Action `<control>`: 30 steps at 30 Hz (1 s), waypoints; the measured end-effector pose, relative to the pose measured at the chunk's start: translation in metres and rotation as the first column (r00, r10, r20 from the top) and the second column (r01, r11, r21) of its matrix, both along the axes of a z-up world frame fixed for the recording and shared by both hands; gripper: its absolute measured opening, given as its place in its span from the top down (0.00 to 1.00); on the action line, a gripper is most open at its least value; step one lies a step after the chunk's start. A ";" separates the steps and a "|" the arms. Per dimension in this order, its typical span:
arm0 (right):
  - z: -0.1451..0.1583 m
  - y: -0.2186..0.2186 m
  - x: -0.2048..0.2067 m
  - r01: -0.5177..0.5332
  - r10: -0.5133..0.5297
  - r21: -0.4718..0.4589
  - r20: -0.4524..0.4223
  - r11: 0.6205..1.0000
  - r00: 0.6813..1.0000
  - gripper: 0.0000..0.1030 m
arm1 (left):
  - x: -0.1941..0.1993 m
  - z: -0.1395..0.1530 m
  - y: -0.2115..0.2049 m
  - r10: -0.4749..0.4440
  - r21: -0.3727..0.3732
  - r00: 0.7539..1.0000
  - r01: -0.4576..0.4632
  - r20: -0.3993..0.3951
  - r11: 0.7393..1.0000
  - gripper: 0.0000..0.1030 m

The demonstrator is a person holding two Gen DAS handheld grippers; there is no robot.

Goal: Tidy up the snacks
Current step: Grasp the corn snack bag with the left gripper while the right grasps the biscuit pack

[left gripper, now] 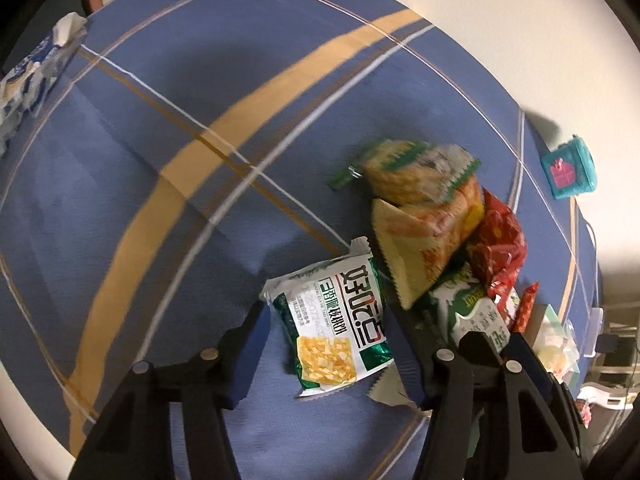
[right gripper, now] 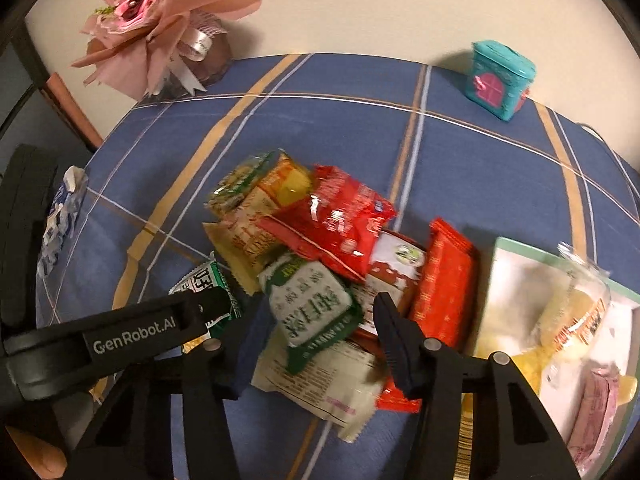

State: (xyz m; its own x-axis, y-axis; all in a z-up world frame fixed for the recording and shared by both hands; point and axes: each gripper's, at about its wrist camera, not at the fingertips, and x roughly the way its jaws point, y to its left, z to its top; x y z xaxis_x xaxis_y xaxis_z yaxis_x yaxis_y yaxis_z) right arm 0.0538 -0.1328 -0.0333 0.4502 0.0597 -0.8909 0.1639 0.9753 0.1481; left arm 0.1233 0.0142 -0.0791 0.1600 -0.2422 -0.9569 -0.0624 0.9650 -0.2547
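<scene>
Green-and-white packets sit between both sets of fingers, so the step in hand looks like the pick: two snacks being taken from the heap at once. Left gripper [left gripper: 326, 344] straddles the corn packet [left gripper: 334, 326], which lies flat on the blue cloth [left gripper: 160, 240]; its right finger looks to be against the packet's edge, the left finger just beside the other edge, and whether the pads truly press I cannot tell. Right gripper [right gripper: 320, 344] stands half-closed around the green sachet [right gripper: 316, 312], which rests on a white packet [right gripper: 320, 392] at the near side of the heap; a gap shows at its right finger, so it has no hold yet. Just beyond lie the red packets [right gripper: 340, 224] and tan ones [right gripper: 248, 236], piled and overlapping. Right of this gripper, close by, is the box [right gripper: 516, 256] with a few snacks already in it; the teal tin [right gripper: 502, 76] stands far off.

Next, as I judge it: close fully, lift straight so neighbours do not drag, then carry to the box
</scene>
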 end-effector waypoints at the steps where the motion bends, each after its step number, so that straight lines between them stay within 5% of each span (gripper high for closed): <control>1: -0.001 0.002 0.002 -0.008 0.008 -0.001 0.003 1.000 1.000 0.46 | 0.000 0.000 0.002 0.005 0.004 1.000 -0.005 0.001 1.000 0.40; 15: -0.002 0.023 0.007 -0.112 0.114 0.077 -0.027 0.991 0.993 0.54 | 0.004 -0.001 0.015 0.057 0.026 0.998 -0.057 -0.003 0.998 0.40; 30: -0.028 0.049 0.019 -0.133 0.128 -0.070 -0.081 0.989 0.988 0.55 | 0.008 -0.010 0.009 0.045 0.005 0.999 -0.045 -0.001 0.999 0.35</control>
State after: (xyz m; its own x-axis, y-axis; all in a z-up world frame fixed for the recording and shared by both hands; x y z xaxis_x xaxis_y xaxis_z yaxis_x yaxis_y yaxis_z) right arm 0.0730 -0.0840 -0.0615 0.3733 0.0447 -0.9266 0.0426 0.9970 0.0653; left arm 0.1312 0.0233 -0.0894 0.1696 -0.2303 -0.9582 -0.1064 0.9623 -0.2501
